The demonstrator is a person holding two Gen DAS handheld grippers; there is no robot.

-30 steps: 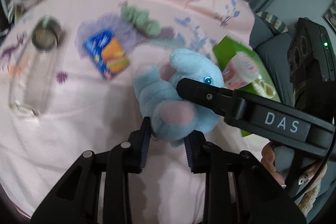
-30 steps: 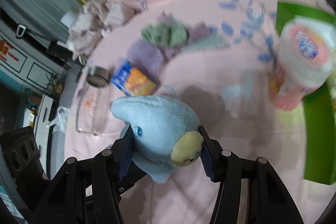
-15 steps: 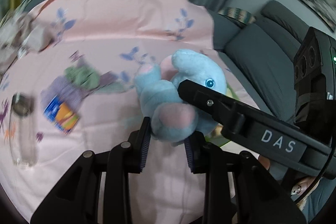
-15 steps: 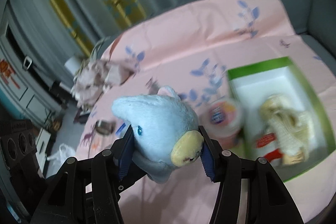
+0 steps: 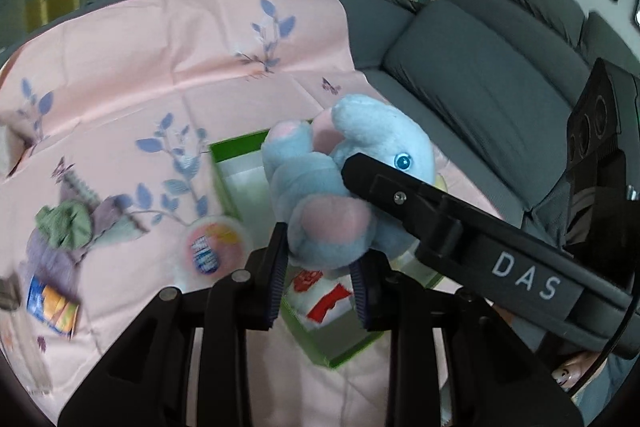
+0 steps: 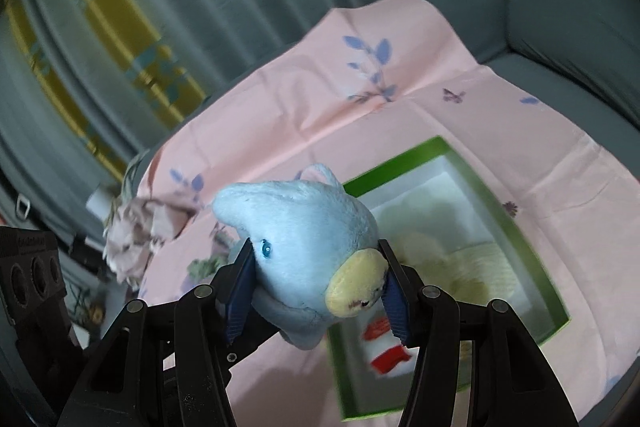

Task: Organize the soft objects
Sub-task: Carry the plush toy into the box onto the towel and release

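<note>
A light blue plush toy (image 5: 340, 187) with pink feet and a yellow beak is held in the air by both grippers. My left gripper (image 5: 320, 267) is shut on its lower body. My right gripper (image 6: 316, 283) is shut on its head (image 6: 304, 239); its arm crosses the left wrist view (image 5: 480, 247). Below the toy lies a green-rimmed box (image 6: 520, 227) with a white inside, holding a cream plush (image 6: 472, 263) and a red and white item (image 6: 384, 351). The box also shows in the left wrist view (image 5: 228, 179).
A pink floral cloth (image 5: 160, 67) covers the sofa seat. On it lie a pink-lidded tub (image 5: 214, 243), a green cloth (image 5: 64, 227) on purple cloth (image 5: 48, 259), a blue and orange packet (image 5: 52, 301). Grey sofa cushions (image 5: 480, 67) stand at the right. Crumpled fabric (image 6: 136, 231) lies far left.
Both grippers have carried the plush toy up and to the right, from over the packet and jar to above the green box. The grip on the toy is unchanged.
</note>
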